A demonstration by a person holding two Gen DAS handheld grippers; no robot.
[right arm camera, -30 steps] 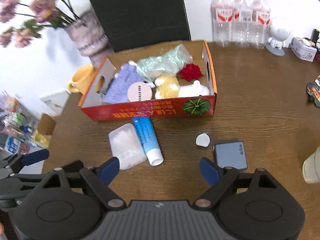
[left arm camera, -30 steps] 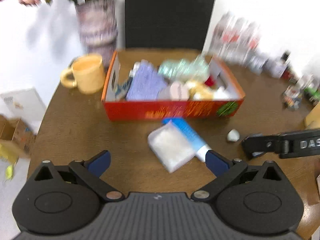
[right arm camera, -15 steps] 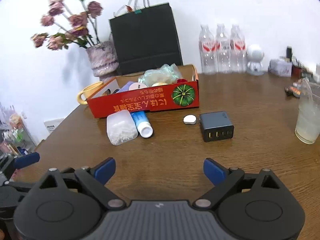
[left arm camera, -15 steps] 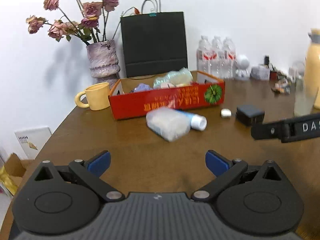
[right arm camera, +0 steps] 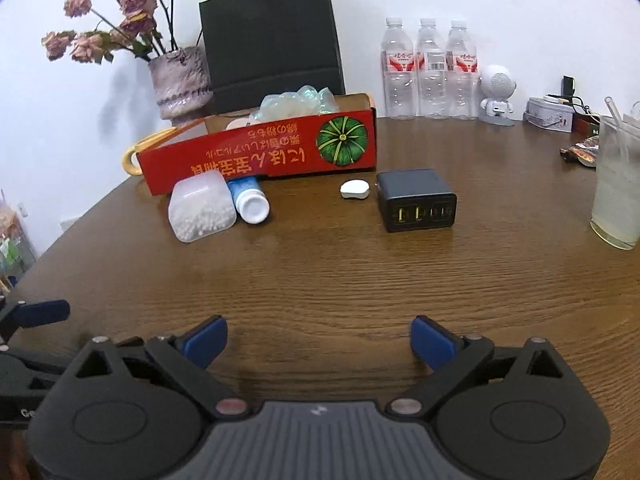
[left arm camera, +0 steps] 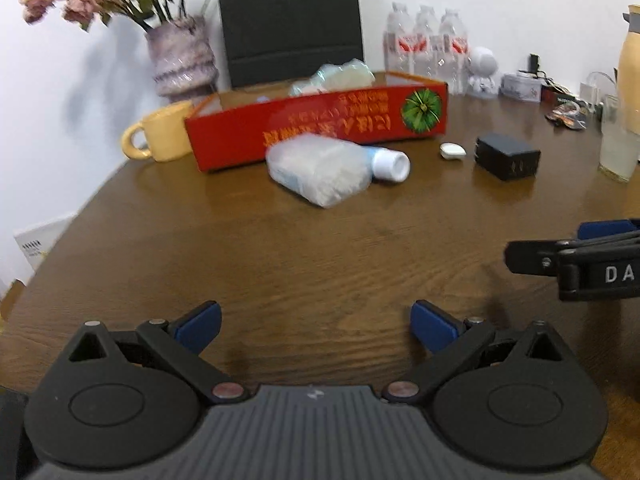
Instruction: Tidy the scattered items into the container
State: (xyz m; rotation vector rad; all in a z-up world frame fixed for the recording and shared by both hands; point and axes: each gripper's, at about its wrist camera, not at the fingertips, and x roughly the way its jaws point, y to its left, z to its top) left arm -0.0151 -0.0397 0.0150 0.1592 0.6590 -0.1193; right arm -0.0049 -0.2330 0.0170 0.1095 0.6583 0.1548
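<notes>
glossy wood-grain table [right arm camera: 320, 280]

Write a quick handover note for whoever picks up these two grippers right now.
Left gripper: open, empty.
Right gripper: jaws opening, nothing between them.
The red box already holds several items.
Still on the table before it: bead container, blue tube, small white case, black charger.
Left: all four go into the box.

Vase of flowers [right arm camera: 182, 80], black bag [right arm camera: 272, 36], three water bottles [right arm camera: 430, 68].
</notes>
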